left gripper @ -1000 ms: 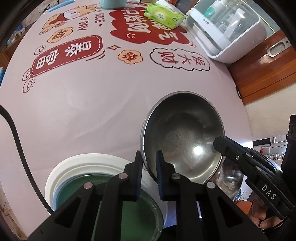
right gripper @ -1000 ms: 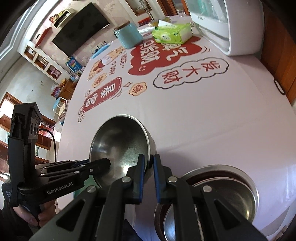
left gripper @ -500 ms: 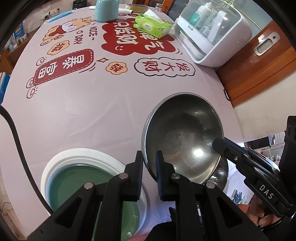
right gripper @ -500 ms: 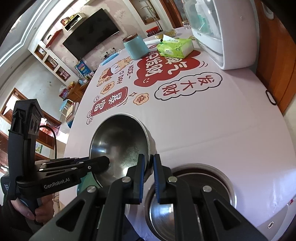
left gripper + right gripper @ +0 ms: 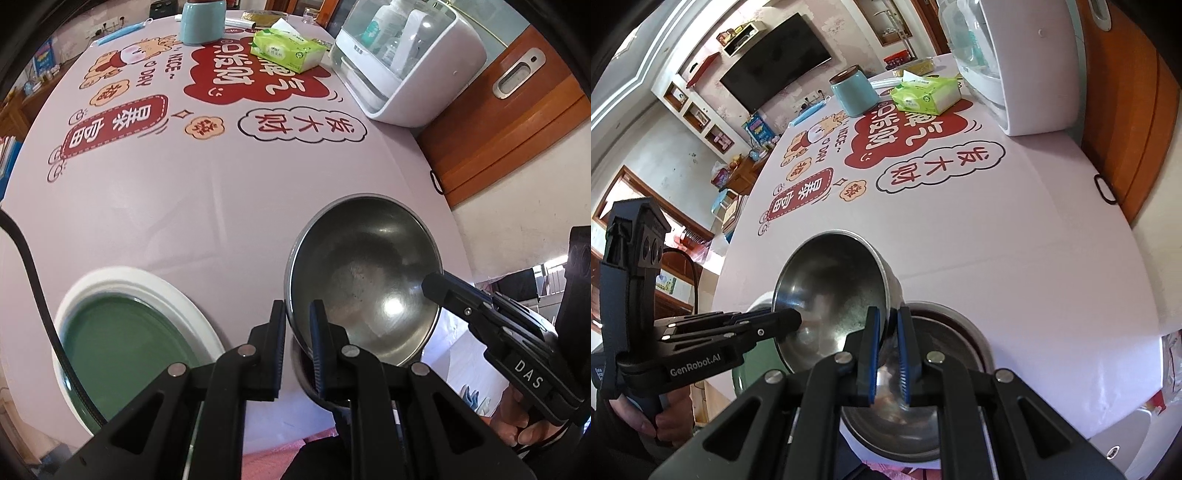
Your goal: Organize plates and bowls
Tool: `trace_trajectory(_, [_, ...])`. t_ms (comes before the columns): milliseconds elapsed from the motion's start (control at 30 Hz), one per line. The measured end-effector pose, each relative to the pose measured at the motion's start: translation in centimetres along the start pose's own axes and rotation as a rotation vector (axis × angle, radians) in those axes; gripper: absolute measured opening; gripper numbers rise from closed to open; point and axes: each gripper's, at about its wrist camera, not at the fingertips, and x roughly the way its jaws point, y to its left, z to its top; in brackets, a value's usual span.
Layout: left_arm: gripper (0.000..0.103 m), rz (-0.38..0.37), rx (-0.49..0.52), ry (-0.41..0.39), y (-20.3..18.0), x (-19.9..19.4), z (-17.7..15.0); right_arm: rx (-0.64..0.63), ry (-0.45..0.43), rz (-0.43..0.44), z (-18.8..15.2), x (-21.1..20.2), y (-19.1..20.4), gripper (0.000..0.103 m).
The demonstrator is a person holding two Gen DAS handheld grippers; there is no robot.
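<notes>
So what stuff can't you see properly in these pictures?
- Green plate: near edge hidden behind the left claw in the left wrist view.
- Lower steel bowl: its inside is mostly covered by the right claw and the held steel bowl in the right wrist view.
- Bottles inside the white cabinet: blurred behind its clear lid, labels unreadable.
- Tissue pack: its print is too small to read.
</notes>
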Motion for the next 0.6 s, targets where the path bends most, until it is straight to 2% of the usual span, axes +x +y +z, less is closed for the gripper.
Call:
trace_trajectory(300, [0.011,0.008,-0.06,-0.018,-2.2,0.6,-2.6,-0.057,0.046,0.013,-0.8,-0.8,-2.1,0.009])
trace_trajectory(600, [0.011,0.015,-0.133,0.007,-3.1,1.8,-5.0,-0.117,0.124,0.018,-1.5,-0.5,-3.3,0.009])
